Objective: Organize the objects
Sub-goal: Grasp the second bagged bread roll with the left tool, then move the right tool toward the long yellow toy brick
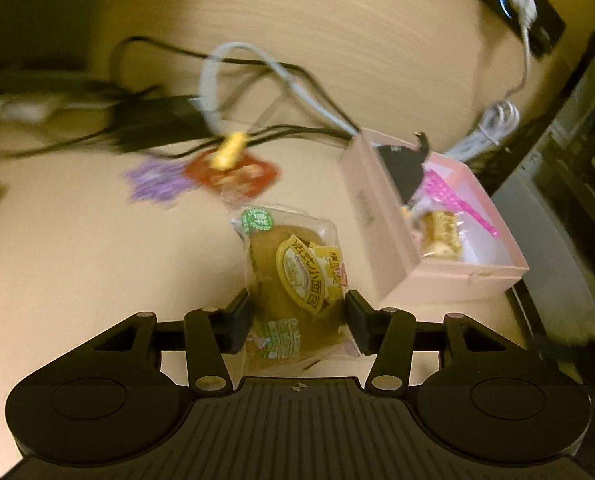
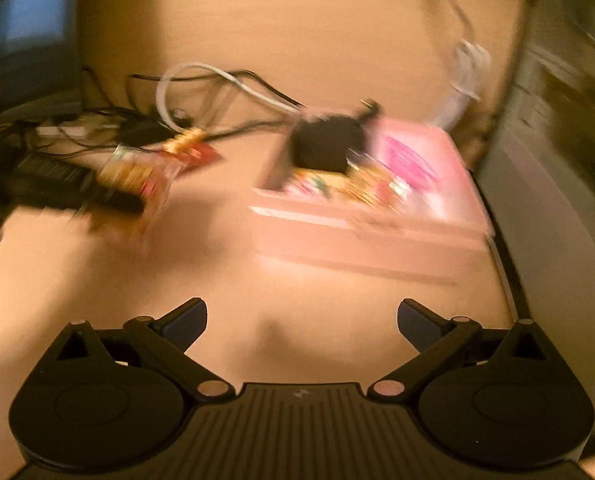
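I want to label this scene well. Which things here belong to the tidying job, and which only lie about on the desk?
Part of the job:
- wrapped bread, held by the left gripper
- pink box, already holding some items
- red packet, purple packet, loose on the desk
- right gripper, open

Just lying about:
- black cables
- white cable
- black adapter

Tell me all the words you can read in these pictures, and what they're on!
"包" and "小": two characters I can make out on the yellow oval label of the bread packet held in the left gripper; the rest is too blurred.
Green round sticker on the same packet: unreadable.
Side of the pink box: faint print, unreadable.
Right wrist view: all blurred.
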Motion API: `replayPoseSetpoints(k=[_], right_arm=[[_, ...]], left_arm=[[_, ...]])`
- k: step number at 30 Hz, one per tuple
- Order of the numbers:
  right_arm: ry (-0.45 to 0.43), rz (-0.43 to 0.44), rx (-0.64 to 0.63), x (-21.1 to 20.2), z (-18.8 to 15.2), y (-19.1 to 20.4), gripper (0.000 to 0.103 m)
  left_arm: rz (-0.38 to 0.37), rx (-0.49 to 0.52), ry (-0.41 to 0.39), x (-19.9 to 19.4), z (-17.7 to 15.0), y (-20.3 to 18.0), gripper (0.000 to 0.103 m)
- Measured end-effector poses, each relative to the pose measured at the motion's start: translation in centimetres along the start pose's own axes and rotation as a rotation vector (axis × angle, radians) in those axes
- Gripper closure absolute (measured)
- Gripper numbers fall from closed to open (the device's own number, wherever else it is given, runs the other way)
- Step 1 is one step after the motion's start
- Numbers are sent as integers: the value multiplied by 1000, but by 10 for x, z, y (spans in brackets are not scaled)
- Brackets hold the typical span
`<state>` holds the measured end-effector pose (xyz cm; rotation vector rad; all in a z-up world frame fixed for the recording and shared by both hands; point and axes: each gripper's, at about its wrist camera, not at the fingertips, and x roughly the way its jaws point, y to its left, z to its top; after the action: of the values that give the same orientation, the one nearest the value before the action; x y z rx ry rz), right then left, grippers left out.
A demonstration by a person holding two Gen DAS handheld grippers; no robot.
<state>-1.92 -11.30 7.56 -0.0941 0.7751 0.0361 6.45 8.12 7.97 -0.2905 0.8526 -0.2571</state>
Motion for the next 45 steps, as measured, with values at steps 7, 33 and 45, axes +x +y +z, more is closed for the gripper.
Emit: replayPoseSetpoints(k=[7, 33, 45], right_arm=[[-38, 100, -112, 29, 41, 49, 0], [134, 184, 71, 213, 153, 113, 37], [218, 337, -22, 121, 71, 96, 77]], left_arm=[[97, -185, -6, -45, -29, 68, 49], [180, -343, 21, -113, -68, 148, 49], [50, -231, 67, -78, -53, 99, 49]])
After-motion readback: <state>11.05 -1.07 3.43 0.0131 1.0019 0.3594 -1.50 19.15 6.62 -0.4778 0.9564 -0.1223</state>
